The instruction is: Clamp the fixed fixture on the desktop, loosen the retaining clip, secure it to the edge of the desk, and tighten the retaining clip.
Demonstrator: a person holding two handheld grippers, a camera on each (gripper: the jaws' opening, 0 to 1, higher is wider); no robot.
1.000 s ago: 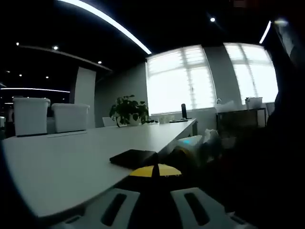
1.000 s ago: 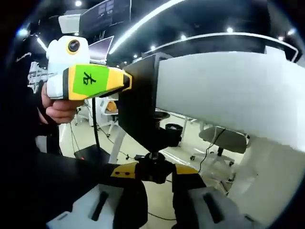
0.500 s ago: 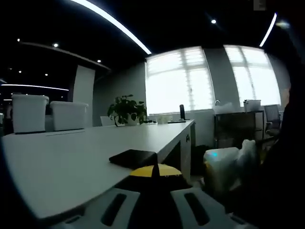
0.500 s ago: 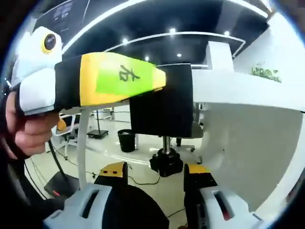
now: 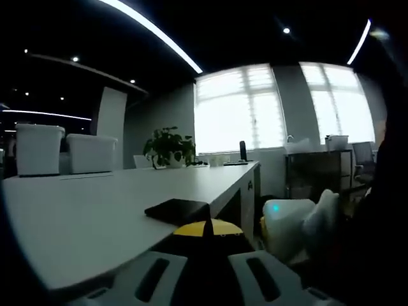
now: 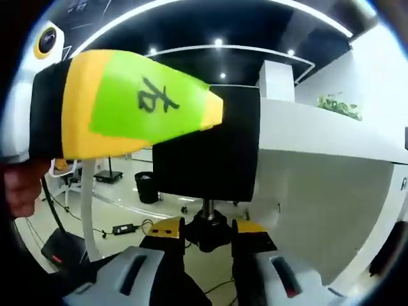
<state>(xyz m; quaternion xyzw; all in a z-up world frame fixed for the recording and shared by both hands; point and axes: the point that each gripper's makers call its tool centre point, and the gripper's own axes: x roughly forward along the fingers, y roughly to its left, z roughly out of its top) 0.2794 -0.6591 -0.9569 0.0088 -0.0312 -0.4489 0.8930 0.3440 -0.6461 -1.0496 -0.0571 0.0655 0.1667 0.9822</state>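
Tightening the retaining clip looks to be the step in hand. My right gripper (image 6: 205,231) has its jaws closed in on the black knob (image 6: 205,231) at the foot of the threaded screw (image 6: 208,207), pinched between the two yellow-tipped jaws just under the black fixture (image 6: 210,146). The fixture already sits over the edge of the white desk (image 6: 319,134), its black face hanging down the side and the screw rising into it from below. My left gripper (image 6: 134,105) comes into the right gripper view from the left, yellow with a green label, its tip against the fixture's upper corner, and a hand (image 6: 22,188) shows behind it.

In the left gripper view my own left gripper (image 5: 205,229) points along the desk top (image 5: 89,217); the fixture's flat upper plate (image 5: 178,210) lies on the desk edge just ahead of the yellow tips. The jaws look nearly shut on the fixture, though the dark foreground makes me unsure how firmly they hold it.

My guess is that the next move calls for turning the knob until the screw pad bites the underside, while the left side keeps the plate flat and square to the edge.

The desk is long, white and smooth. Far along it stand two white bins (image 5: 64,153) and a potted plant (image 5: 169,146); bright windows (image 5: 280,105) fill the back wall, light strips (image 5: 153,32) run across a dark ceiling, and cables lie on the pale floor (image 6: 121,223).
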